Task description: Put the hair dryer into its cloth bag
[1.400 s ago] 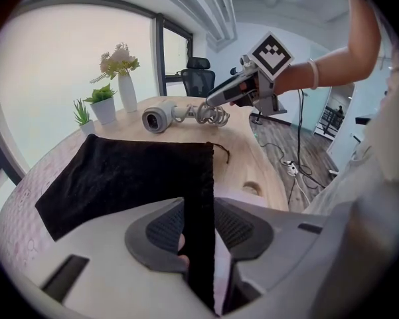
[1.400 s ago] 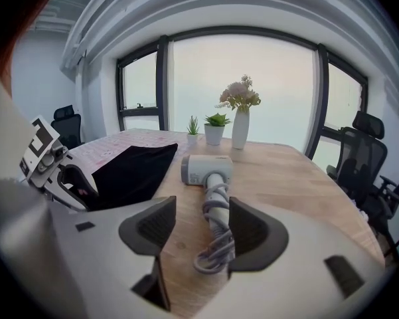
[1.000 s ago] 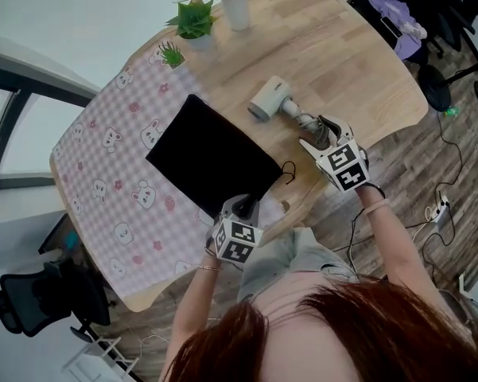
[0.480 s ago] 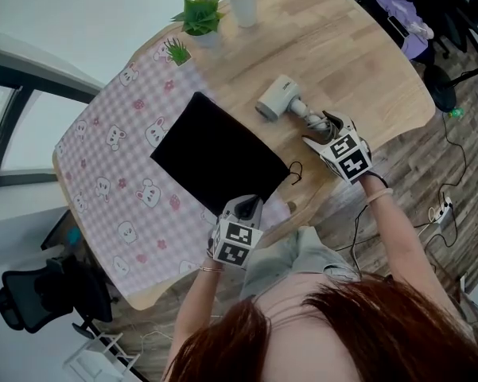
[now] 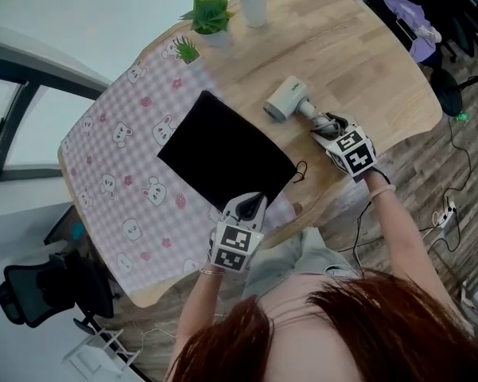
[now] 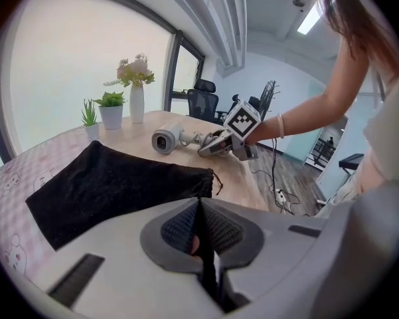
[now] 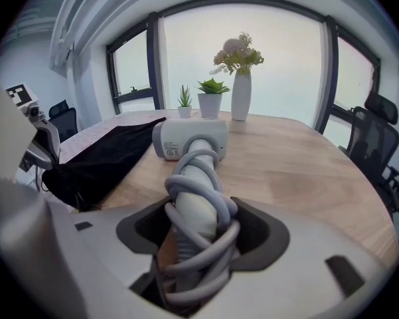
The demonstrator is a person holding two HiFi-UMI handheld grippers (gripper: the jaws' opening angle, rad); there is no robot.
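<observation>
Black bag (image 5: 223,153) lies flat, hair dryer (image 5: 285,100) at its two o'clock, potted plants (image 5: 211,13) at twelve. Left gripper (image 5: 253,201) has its jaws together at the bag's near edge. Right gripper (image 5: 328,123), jaws just closing, loosely straddles the dryer's cord-wrapped handle (image 7: 196,198).

An office — swivel chairs (image 5: 40,297) by a wooden table (image 5: 358,54) (big windows (image 7: 279,65) behind).

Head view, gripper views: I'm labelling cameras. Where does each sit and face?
Head view: on head, down at table; hair, forearms, left tongs, right tongs.
Left gripper view: on left tongs, across cloth bag toward hair dryer; jaws shut.
Right gripper view: on right tongs, along hair dryer toward window; jaws, just closing, straddle handle.
All show bag, dryer.
</observation>
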